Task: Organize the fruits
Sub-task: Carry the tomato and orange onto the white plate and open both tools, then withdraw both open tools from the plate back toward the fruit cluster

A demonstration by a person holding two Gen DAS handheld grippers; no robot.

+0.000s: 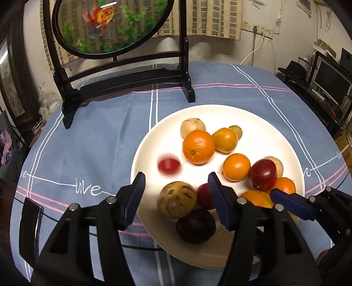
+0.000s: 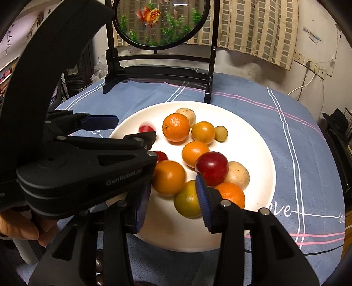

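Closest to the camera are the black arms and blue fingers [image 1: 135, 198] of the left gripper [image 1: 176, 198]. Its fingers stand apart over the near edge of the white plate [image 1: 242, 114]. Nothing is pinched between them. Under the gap lie a spotty yellow fruit [image 1: 176, 199] and a dark purple fruit [image 1: 195, 225], which touch each other.

A small red fruit [image 1: 169, 165] sits alone on the left part of the plate. It looks blurry.

The right gripper [image 2: 173, 202] is just beside the left one, over the same side of the plate. Its fingers are apart too. A yellow-green fruit [image 2: 187, 202] and an orange fruit [image 2: 169, 177] lie below the gap, but the fingers do not squeeze them. A big red apple [image 2: 211, 168] sits just past the tip of the right finger [image 2: 203, 204].

All the fruits are on the plate. A big orange [image 1: 198, 146] lies near the middle, touching a pale brown fruit [image 1: 193, 127] behind it and a yellow-orange fruit [image 1: 224, 140] beside it. A tiny tan fruit [image 2: 221, 133] sits next to that one.

The plate rests on a desk with a blue cloth [image 1: 99, 136] that has white and pink lines and the word "love". Behind the plate stands a black wooden stand [image 1: 123, 81] holding a round picture of a goldfish [image 1: 101, 14]. A hand [image 2: 19, 228] shows at the left edge of the right wrist view.
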